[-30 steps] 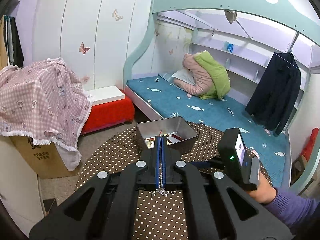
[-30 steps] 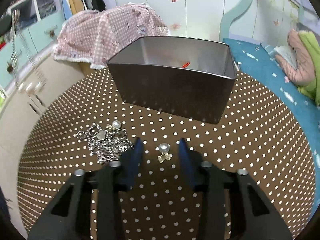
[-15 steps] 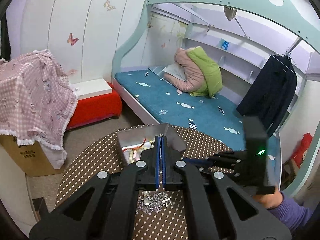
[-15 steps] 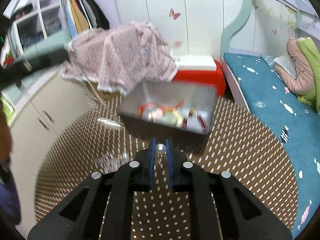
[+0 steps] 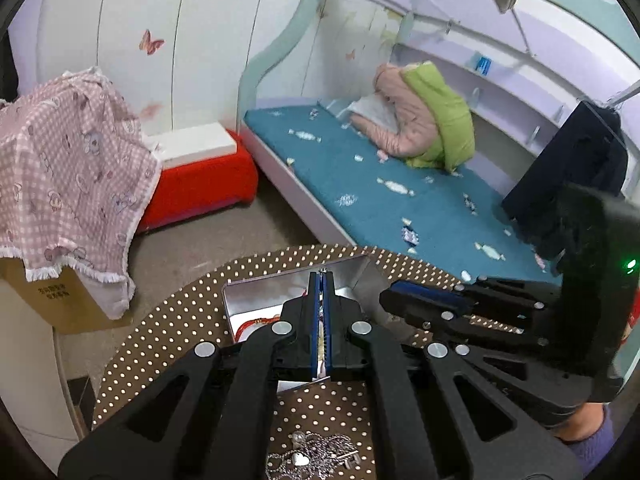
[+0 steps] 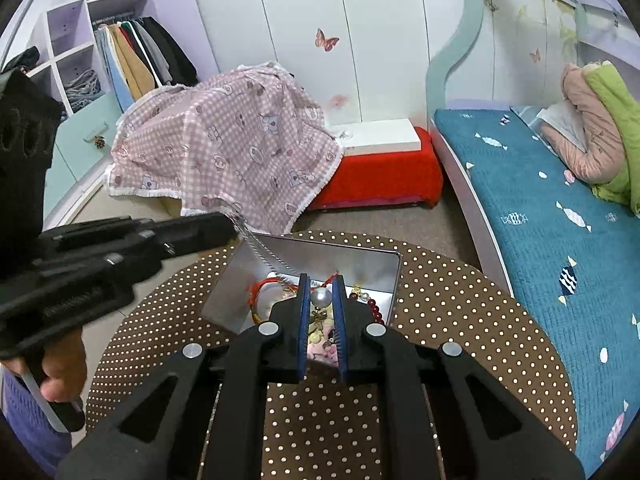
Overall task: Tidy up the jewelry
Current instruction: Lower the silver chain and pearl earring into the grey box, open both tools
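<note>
A grey metal box [image 6: 372, 256] with red cords and beads inside stands on the round brown polka-dot table [image 6: 460, 300]. My right gripper [image 6: 321, 292] is shut on a pearl earring [image 6: 321, 298] and holds it above the box. My left gripper [image 5: 320, 284] is shut on a silver chain [image 6: 264, 254] that hangs from its tips down into the box [image 5: 352, 270]. In the right wrist view the left gripper [image 6: 228, 226] reaches in from the left. A heap of silver chains [image 5: 312, 458] and a pearl lies on the table below the left gripper.
A bed with a teal mattress [image 6: 540, 208] lies right of the table. A red bench [image 6: 380, 172] and a box draped in pink checked cloth [image 6: 232, 140] stand behind it. Wardrobe shelves [image 6: 80, 60] are at the far left.
My right gripper closed on the pearl earring, lifted it off the table and moved over the box. My left gripper rose with the chain and moved over the box too.
</note>
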`<state>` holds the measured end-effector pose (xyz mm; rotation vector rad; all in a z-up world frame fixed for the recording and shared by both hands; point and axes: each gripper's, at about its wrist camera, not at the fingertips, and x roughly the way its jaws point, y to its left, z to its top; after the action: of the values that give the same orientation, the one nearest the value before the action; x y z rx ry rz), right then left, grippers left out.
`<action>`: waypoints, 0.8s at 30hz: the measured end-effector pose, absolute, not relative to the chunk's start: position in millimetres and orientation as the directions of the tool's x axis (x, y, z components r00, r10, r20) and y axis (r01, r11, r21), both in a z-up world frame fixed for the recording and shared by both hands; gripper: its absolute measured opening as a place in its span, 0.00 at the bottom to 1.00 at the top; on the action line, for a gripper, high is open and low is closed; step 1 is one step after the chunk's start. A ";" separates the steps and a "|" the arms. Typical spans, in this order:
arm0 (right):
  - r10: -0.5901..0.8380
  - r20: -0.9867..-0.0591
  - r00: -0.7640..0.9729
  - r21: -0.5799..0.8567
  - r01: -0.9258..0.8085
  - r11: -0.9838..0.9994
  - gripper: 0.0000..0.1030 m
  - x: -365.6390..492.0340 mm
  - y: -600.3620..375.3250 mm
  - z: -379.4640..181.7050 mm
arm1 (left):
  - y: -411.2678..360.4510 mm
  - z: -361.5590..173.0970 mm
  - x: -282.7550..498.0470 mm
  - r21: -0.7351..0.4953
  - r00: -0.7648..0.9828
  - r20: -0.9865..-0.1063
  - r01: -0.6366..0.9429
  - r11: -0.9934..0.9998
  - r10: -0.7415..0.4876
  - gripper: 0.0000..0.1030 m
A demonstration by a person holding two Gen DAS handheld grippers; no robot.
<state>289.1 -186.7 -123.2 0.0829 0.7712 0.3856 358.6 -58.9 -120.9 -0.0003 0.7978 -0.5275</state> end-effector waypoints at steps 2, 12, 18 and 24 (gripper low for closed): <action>0.365 -0.675 0.641 0.212 -0.306 0.928 0.10 292.7 -186.2 -128.3 | -60.1 -132.0 362.9 -0.185 0.571 -0.697 0.440 0.879 -0.433 0.01; 0.350 -0.719 0.601 0.208 -0.294 0.933 0.10 303.2 -180.4 -147.5 | -65.9 -156.1 367.1 -0.102 0.579 -0.734 0.421 0.902 -0.353 0.01; 0.345 -0.733 0.586 0.207 -0.291 0.934 0.10 307.9 -178.1 -153.7 | -67.2 -167.9 366.0 -0.057 0.580 -0.753 0.413 0.909 -0.311 0.02; 0.347 -0.739 0.578 0.206 -0.297 0.933 0.10 308.5 -173.2 -155.9 | -64.5 -173.8 367.4 -0.051 0.577 -0.763 0.395 0.917 -0.290 0.04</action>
<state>308.5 -173.2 -155.9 0.0617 0.8775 0.3765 367.4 -64.5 -173.8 0.1303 0.8679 -0.4024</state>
